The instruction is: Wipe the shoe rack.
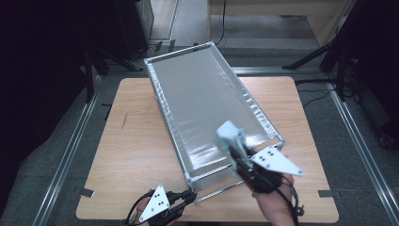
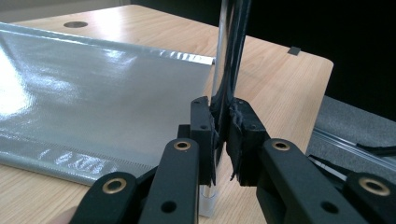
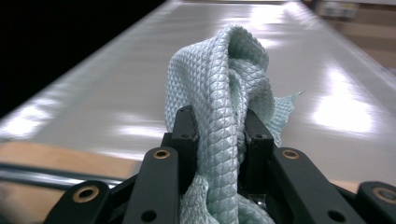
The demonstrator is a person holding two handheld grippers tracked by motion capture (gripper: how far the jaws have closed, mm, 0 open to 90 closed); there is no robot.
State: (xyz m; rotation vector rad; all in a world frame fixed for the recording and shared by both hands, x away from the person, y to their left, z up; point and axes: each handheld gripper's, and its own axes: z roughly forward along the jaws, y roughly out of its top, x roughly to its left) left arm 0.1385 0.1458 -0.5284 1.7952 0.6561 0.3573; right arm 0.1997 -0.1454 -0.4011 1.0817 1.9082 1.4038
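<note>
One silver tray [image 1: 207,101] lies across the centre of the tabletop [image 1: 131,146]. At lower left, the left tool [image 1: 190,197] is clamped on its near corner post [image 2: 223,56]. At lower right, the right tool [image 1: 234,149] grips one pale-green cloth [image 1: 229,135] above the tray's near end.

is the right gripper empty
No, the right gripper has its jaws shut on a bunched pale green cloth above the silver panel.
</note>
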